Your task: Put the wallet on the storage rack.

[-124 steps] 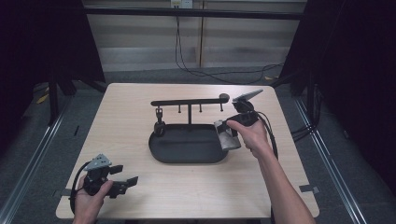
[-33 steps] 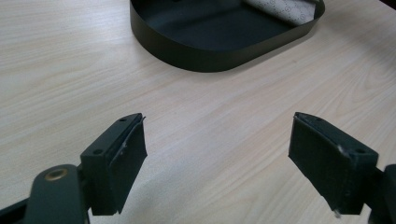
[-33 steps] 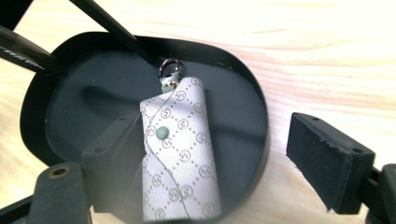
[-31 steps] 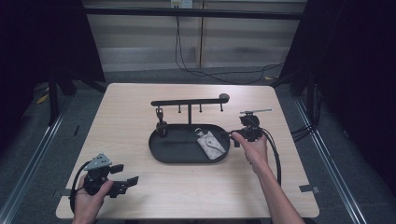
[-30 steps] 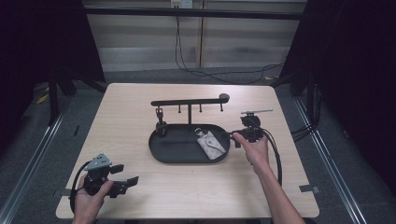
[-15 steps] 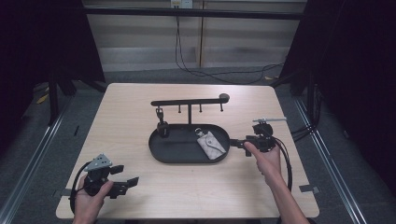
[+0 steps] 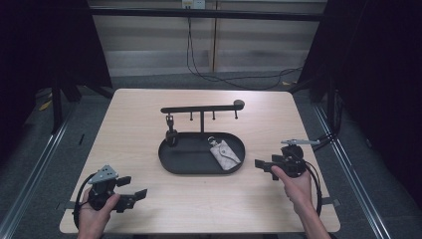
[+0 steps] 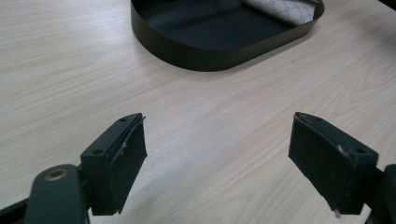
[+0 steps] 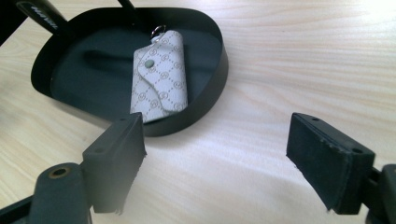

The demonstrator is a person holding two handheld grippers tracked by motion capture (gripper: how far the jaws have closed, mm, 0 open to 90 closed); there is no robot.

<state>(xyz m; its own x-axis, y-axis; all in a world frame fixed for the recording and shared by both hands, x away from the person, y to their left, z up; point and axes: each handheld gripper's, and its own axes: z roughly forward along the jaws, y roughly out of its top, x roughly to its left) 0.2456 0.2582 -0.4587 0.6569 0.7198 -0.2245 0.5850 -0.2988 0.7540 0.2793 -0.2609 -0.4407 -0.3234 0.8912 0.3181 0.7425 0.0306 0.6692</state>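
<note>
Writing: white letters on the stand's black bar (image 9: 39,11) at the top left of my right gripper view, too cut off and small to read. The pouch (image 9: 159,70) carries a repeating small monogram print, not legible as a brand.

Pouch: long axis runs from its metal ring (image 9: 158,31) at the far end to its flat bottom at the near wall of the tray (image 9: 219,70); ring end points toward the stand's post. In the high view the pouch (image 7: 225,154) lies flat in the right half of the tray (image 7: 171,162), slightly diagonal. Looks: pale grey-white, flap with one round snap, ring on top.

My right gripper (image 7: 263,165) sits on the table right of the tray, jaws wide with nothing between them, though they have just closed a little; it points at the tray. My left gripper (image 7: 134,195) is well left and nearer me than the tray, jaws wide, bare table between them.
</note>
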